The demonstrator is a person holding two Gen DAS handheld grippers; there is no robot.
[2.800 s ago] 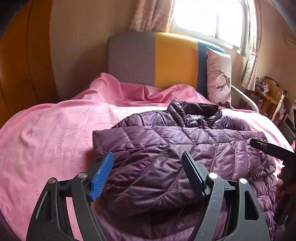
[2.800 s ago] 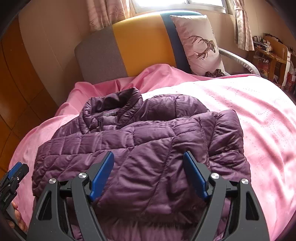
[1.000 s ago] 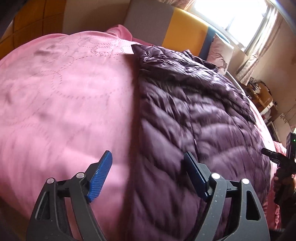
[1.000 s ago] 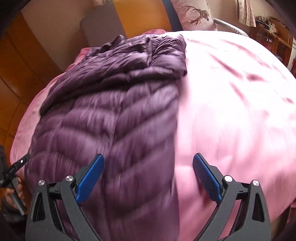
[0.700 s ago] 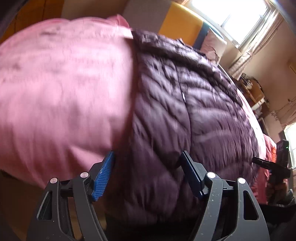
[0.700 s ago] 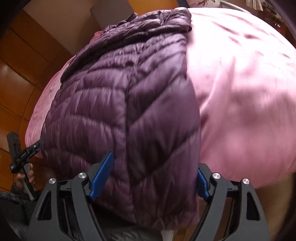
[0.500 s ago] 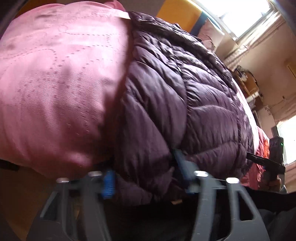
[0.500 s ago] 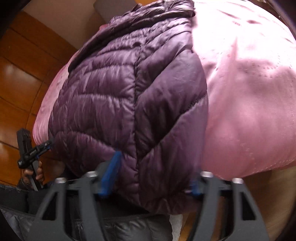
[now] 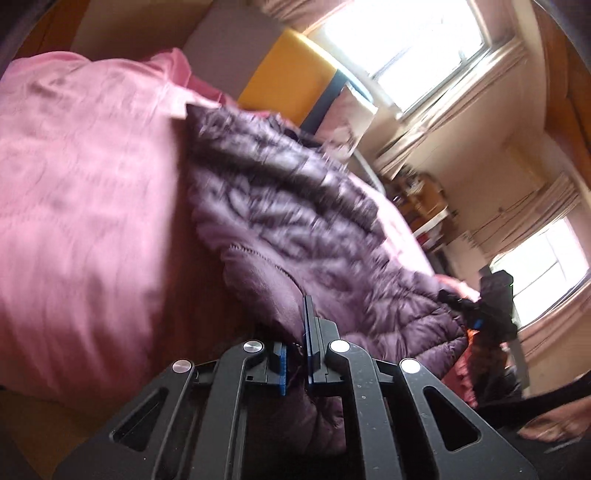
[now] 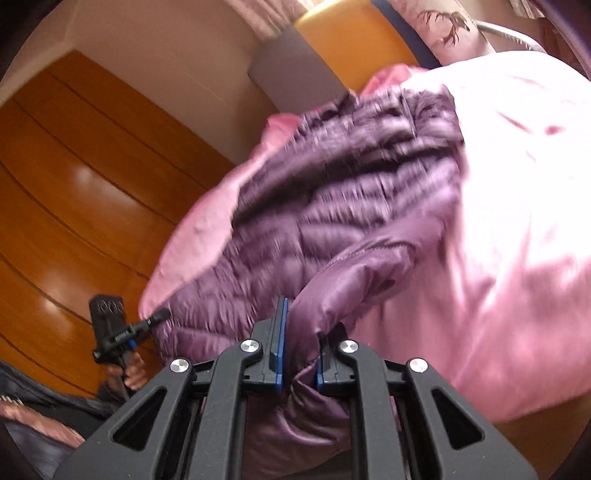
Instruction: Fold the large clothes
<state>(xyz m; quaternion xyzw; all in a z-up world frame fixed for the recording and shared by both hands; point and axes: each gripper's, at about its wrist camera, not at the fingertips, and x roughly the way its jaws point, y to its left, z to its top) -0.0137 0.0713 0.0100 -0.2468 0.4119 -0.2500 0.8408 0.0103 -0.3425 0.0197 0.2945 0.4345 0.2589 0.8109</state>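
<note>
Both grippers, left (image 9: 295, 354) and right (image 10: 299, 354), clamp the jacket's (image 9: 280, 206) near hem; its length runs ahead of the fingers across the bed (image 9: 85, 192).

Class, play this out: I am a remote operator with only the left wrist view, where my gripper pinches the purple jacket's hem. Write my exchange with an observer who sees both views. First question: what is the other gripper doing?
Observer: The right gripper is clamped on a thick fold of the purple jacket, at its near edge.
Operator: What lies to the right of the jacket there?
Observer: Bare pink bedspread, running to the bed's edge.
Operator: And behind the left gripper?
Observer: In the right wrist view the left gripper shows against a glossy orange wood wall.
Operator: Anything on that pillow?
Observer: A dark deer print on the pillow, by the headboard.
</note>
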